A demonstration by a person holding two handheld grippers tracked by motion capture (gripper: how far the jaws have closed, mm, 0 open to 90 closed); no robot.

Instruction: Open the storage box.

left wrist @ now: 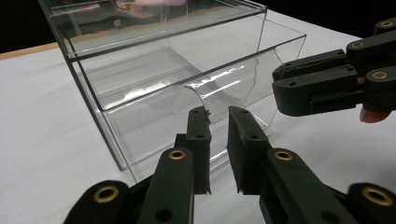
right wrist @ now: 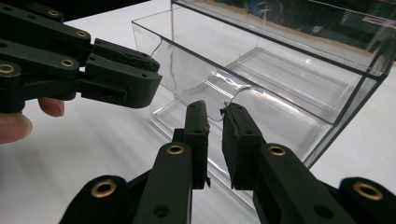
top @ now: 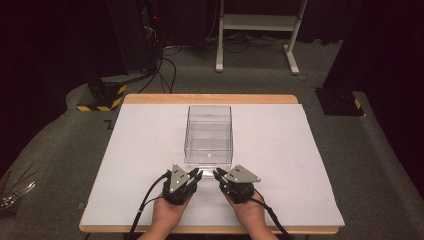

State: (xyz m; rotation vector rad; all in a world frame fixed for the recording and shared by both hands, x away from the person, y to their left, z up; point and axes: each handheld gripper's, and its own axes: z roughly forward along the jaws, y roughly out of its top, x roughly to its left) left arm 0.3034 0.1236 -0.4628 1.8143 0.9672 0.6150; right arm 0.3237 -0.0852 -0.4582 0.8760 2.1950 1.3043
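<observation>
A clear plastic box [top: 208,134] with a drawer stands in the middle of the white table [top: 280,150]. The drawer [left wrist: 196,100] sticks out a little toward me, and its front wall has a curved notch [right wrist: 233,91]. My left gripper [top: 198,174] and right gripper [top: 218,173] rest side by side just in front of that wall, tips pointing toward each other. In the left gripper view the left gripper [left wrist: 217,112] shows a narrow slit between its jaws and holds nothing. The right gripper [right wrist: 214,106] looks the same, with its tips just short of the notch.
A wooden edge [top: 210,98] borders the table's far side. On the grey carpet beyond are a white frame's legs [top: 255,35], a dark rack with cables [top: 145,40] and yellow-black striped bases [top: 102,95]. White tabletop lies on both sides of the box.
</observation>
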